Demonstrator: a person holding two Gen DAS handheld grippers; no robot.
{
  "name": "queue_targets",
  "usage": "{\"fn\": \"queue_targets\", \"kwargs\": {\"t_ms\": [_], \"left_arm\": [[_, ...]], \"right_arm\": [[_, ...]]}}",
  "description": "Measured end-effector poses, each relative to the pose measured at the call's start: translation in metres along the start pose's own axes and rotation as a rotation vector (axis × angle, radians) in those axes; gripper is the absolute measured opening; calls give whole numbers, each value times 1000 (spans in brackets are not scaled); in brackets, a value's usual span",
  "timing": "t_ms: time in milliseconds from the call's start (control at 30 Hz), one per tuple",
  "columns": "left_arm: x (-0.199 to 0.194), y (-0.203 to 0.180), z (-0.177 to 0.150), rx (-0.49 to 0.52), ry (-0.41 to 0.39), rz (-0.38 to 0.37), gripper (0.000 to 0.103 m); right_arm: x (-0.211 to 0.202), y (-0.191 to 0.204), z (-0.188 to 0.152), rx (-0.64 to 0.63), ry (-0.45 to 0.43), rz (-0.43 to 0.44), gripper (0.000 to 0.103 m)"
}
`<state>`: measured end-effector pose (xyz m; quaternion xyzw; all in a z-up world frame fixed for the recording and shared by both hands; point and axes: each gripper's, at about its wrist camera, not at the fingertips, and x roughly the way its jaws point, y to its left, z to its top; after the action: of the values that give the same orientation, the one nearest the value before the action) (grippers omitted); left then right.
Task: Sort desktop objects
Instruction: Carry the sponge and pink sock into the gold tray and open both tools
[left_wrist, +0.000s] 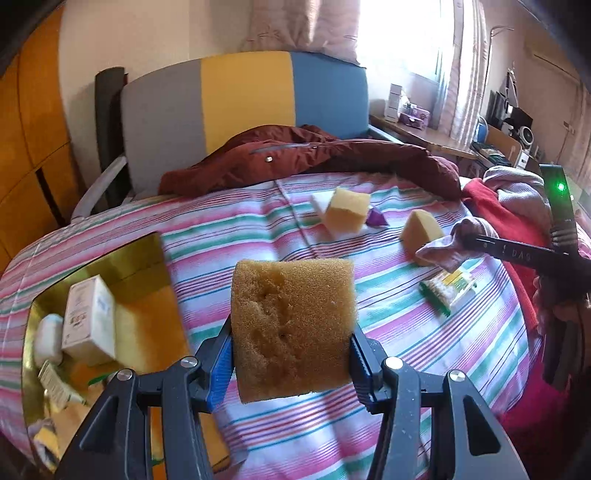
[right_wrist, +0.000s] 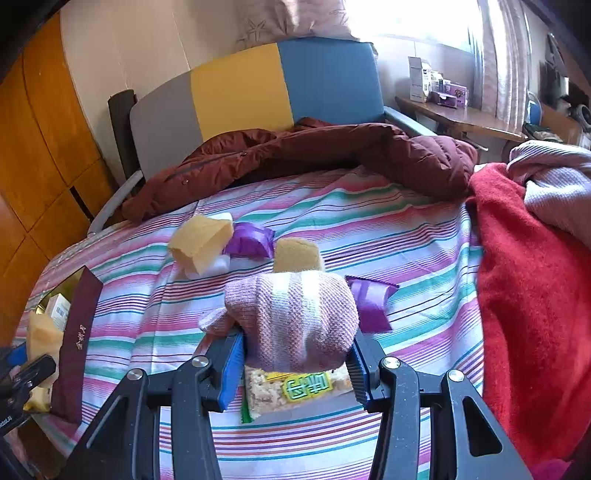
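My left gripper (left_wrist: 291, 365) is shut on a brown sponge (left_wrist: 291, 325), held above the striped bedspread (left_wrist: 369, 332) just right of a gold-lined box (left_wrist: 147, 258). My right gripper (right_wrist: 295, 354) is shut on a rolled pink sock (right_wrist: 299, 317); it also shows in the left wrist view (left_wrist: 443, 251) at the right. Under it lies a snack packet (right_wrist: 299, 387). Two yellow sponges (left_wrist: 347, 214) (left_wrist: 421, 229) and purple wrappers (right_wrist: 251, 242) (right_wrist: 373, 302) lie further back.
The gold-lined box holds a white carton (left_wrist: 88, 321) and small packets; its dark lid (right_wrist: 77, 343) stands at its edge. A maroon jacket (right_wrist: 314, 155), a red blanket (right_wrist: 532, 295) and a chair (left_wrist: 243, 99) border the bed.
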<state>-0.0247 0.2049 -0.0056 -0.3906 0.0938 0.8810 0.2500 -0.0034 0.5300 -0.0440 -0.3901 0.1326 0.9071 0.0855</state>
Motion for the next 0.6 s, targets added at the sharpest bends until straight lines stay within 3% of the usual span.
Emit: {"fn": "queue_targets", "kwargs": {"t_ms": [300, 600], "left_arm": [[-22, 38, -17, -67, -23, 48, 54], [-40, 75, -30, -139, -46, 91, 54]], "right_arm": [[0, 25, -4, -32, 35, 29, 49], [-25, 81, -5, -59, 15, 138, 50]]}}
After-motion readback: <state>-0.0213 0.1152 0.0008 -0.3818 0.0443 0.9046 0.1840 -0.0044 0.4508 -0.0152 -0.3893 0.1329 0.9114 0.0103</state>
